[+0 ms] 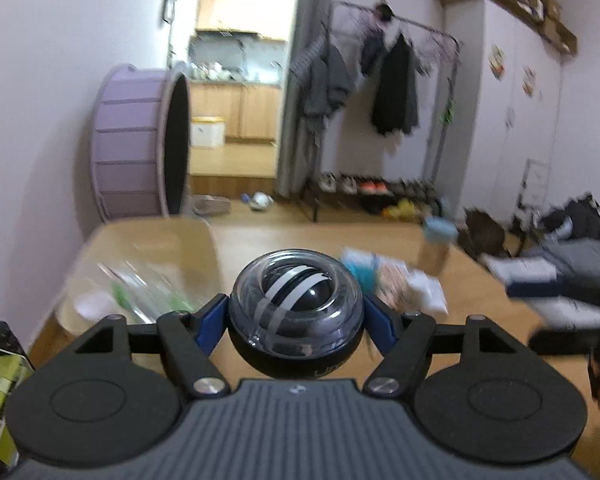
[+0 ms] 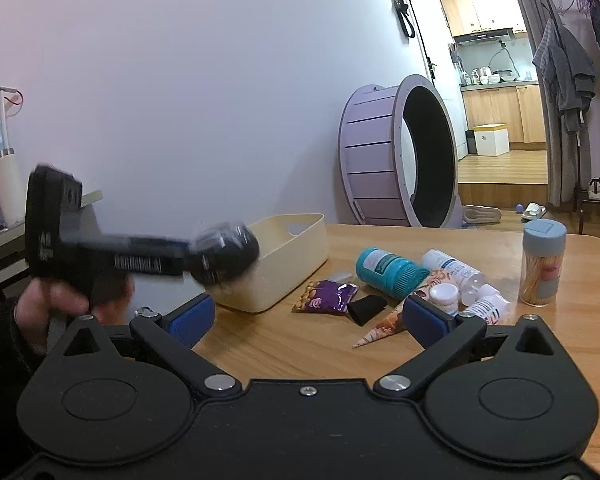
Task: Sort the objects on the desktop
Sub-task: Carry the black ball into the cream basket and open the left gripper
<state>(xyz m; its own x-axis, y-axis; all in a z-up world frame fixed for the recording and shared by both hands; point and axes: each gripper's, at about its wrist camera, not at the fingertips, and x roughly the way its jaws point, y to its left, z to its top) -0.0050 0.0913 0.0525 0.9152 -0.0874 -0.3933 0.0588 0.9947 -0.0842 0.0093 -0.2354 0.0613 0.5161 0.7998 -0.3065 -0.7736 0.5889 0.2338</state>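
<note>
tongs [image 2: 308, 314]: black frame | blue pads [image 2: 424, 318] | silver screws | dark sleeve [image 2: 0, 344]

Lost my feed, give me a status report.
Left gripper shut on gyro ball, near cream bin. Right gripper open, empty. Bottles, snacks on table.

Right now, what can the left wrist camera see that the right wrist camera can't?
Only the left wrist view shows the gyro ball close up, squeezed between the left gripper fingers, plus the whole clothes rack.

Only the right wrist view shows the open right gripper, the purple snack packet and the hand holding the left gripper.

Both show the cream bin, toothpick jar and purple wheel.
</note>
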